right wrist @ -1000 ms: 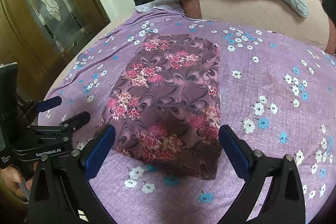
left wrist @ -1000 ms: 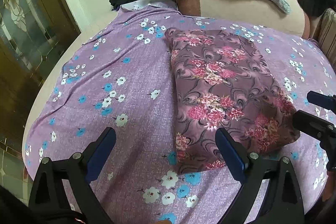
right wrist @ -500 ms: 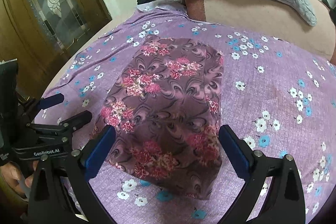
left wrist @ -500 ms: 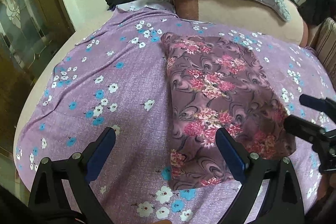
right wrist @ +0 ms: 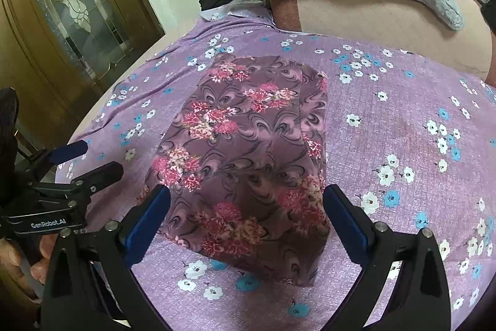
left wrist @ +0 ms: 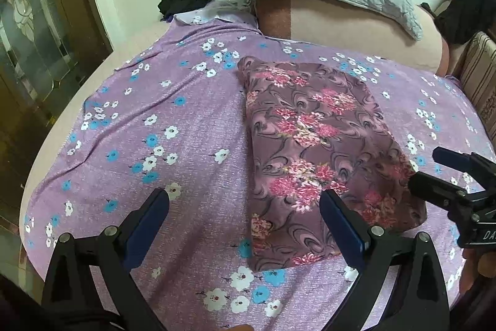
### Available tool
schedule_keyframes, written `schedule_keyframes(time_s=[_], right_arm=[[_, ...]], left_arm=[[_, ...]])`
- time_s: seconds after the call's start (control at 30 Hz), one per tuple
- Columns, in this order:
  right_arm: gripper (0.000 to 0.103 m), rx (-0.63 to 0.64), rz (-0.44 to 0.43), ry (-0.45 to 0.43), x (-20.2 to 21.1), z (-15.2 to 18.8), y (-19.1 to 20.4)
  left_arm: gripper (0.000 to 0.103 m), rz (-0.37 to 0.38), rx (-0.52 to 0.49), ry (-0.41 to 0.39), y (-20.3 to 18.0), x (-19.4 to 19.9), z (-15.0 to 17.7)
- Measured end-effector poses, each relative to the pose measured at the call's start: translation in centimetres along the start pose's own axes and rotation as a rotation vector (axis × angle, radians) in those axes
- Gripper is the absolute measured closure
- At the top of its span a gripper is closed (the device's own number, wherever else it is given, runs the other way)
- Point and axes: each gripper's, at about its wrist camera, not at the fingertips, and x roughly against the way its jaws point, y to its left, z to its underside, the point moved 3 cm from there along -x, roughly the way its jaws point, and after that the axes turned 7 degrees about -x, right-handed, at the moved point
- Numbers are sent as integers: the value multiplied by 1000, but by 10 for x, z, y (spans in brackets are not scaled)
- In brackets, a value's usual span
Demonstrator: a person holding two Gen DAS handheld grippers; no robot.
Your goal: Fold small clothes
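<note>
We see the bed [left wrist: 192,126] filling the frame, the folded garment [right wrist: 248,151] lying centre on it. Both the left hand-held gripper [left wrist: 245,222] and right hand-held gripper [right wrist: 246,216] gape wide, holding nothing. A one-layer pinch at the near edge could unravel the fold.

The left gripper [left wrist: 245,225] is wide open, and its two blue fingers [left wrist: 148,222] stand far apart with nothing between them. The right gripper [right wrist: 246,219] is wide open too and holds nothing. Each gripper is seen from the side in the other camera, also with fingers apart. A hand [right wrist: 18,262] grips the left gripper's handle.
</note>
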Motion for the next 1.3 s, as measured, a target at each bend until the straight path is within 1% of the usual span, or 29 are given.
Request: schedule_keyframes(time_s=[0.1, 0.23, 0.3, 0.47, 0.57, 1.0, 1.3], right_arm=[[4, -8, 7, -3, 0, 0, -4], [4, -21, 6, -2, 0, -1, -8], [4, -19, 13, -3, 1, -2, -9], [4, 12, 26, -13, 8, -2, -4], [4, 29, 34, -11, 11, 0, -2], [3, 27, 37, -29, 23, 1, -3], [3, 26, 32, -24, 23, 1, -3]], left_arm=[[5, 1, 5, 11, 1, -3, 1], [5, 0, 0, 7, -3, -4, -1], [5, 13, -3, 1, -5, -4, -3], [5, 28, -33, -29, -15, 4, -4], [5, 37, -37, -30, -18, 7, -4], [5, 40, -35, -36, -17, 12, -2], [5, 52, -58, -38, -20, 11, -2]])
